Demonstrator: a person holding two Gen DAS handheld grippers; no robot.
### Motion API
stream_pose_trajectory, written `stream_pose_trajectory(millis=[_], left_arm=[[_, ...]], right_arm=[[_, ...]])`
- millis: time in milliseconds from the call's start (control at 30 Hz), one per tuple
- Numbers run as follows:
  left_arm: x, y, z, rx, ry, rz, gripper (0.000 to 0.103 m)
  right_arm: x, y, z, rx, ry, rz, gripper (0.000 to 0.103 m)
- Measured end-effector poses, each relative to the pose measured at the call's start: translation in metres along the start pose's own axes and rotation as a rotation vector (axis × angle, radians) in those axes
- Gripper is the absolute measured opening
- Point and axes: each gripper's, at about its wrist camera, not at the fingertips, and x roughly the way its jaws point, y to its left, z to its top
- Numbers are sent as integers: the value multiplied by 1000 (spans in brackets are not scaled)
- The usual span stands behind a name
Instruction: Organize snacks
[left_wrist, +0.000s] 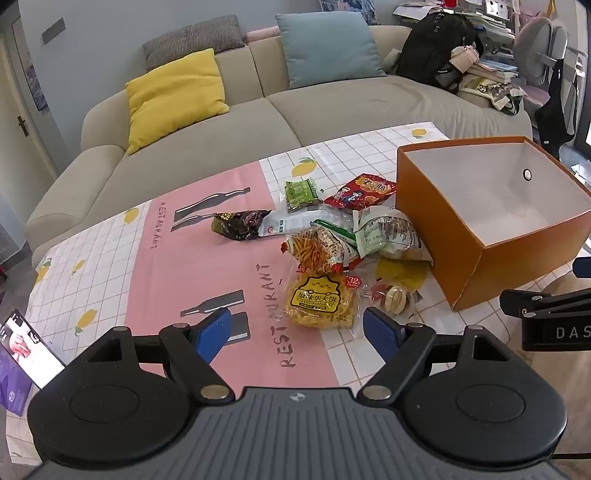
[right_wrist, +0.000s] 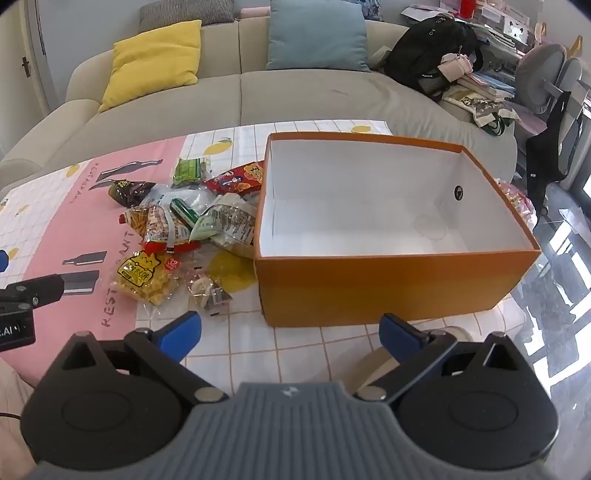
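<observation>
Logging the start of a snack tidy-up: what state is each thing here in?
Orange box: open-topped, upright, empty.
Snack packets: sealed, heaped on the tablecloth left of the box, none inside.
Yellow packet: flat, nearest the left tool.
Left tool: open, holding nothing.
Right tool: open, holding nothing.

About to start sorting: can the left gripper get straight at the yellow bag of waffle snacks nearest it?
Probably yes. The left gripper is open and empty, the yellow bag of waffle snacks lies just ahead on the tablecloth, uncovered, at the pile's near edge.
</observation>
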Motion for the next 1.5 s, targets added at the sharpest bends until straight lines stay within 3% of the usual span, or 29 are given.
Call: stream_pose_trajectory(millis=[1500], left_arm=[[4,-3,-3,-6,23,0,95]], right_arm=[[-1,5,3,-26,12,-18,100]])
